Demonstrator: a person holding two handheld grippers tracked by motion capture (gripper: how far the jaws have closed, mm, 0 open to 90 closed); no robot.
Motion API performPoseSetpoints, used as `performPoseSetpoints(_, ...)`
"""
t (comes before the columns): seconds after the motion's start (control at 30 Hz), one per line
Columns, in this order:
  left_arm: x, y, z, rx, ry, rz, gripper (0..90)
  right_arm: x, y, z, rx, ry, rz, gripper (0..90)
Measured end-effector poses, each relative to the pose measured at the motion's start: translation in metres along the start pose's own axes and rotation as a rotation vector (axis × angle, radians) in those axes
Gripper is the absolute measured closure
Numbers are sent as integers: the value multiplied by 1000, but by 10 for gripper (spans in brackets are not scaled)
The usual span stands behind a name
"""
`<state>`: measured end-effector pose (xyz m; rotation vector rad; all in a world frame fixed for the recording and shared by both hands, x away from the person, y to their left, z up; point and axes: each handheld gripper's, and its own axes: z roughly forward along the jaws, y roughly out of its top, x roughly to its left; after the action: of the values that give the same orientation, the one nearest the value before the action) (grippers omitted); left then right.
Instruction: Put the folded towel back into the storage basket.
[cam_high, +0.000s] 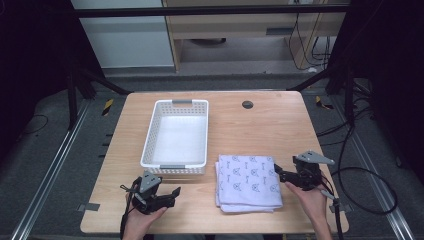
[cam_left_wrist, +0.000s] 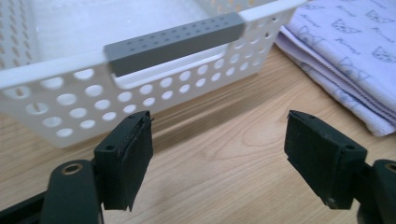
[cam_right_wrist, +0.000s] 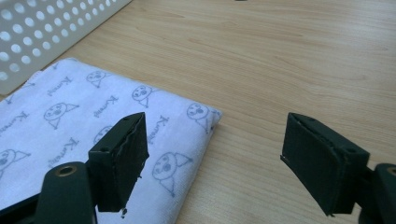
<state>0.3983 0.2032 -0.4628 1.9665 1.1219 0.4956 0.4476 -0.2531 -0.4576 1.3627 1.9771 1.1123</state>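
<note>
Both hands come in at the near edge of the table (cam_high: 295, 125). Left gripper (cam_high: 172, 192) sits near the near-left corner, held low over the wood, pointing right toward the folded cloth (cam_high: 247, 182). Its jaws stand wide apart, released, nothing between them; in the left gripper view bare table shows in the gap, with the basket (cam_left_wrist: 56, 77) wall just beyond and the cloth (cam_left_wrist: 345, 51) edge off to the right. Right gripper (cam_high: 278, 172) is at the near-right part of the table, pointing left, tips right at the cloth's right edge. Jaws also spread wide, not gripping anything: in the right gripper view one jaw hangs over the cloth's (cam_right_wrist: 70, 121) corner area, the other over bare wood, cloth corner lying between them; can't tell if the lower jaw touches the fabric. Grey three-cornered plates top both grippers, cables trail off toward the near edge.

Cloth is pale lilac with small printed cartoon faces and script, folded into a neat stack, lying flat on the near-centre of the table, slightly right of middle, just beside the basket's near-right corner but apart from it.

White perforated plastic basket (cam_high: 150, 145) sits left of centre, long side running near to far, grey handle strips (cam_left_wrist: 175, 39) on both short ends. Toward the far edge, a small dark round grommet (cam_high: 247, 104).
</note>
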Motion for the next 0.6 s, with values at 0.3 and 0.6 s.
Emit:
performPoseSetpoints(0.3, -21, 7, 4, -7, -34, 28, 235, 0, 6, -4, -28, 20, 21, 232)
performPoseSetpoints(0.6, -33, 19, 4, -14, -50, 56, 259, 7, 20, -6, -41, 33, -18, 257)
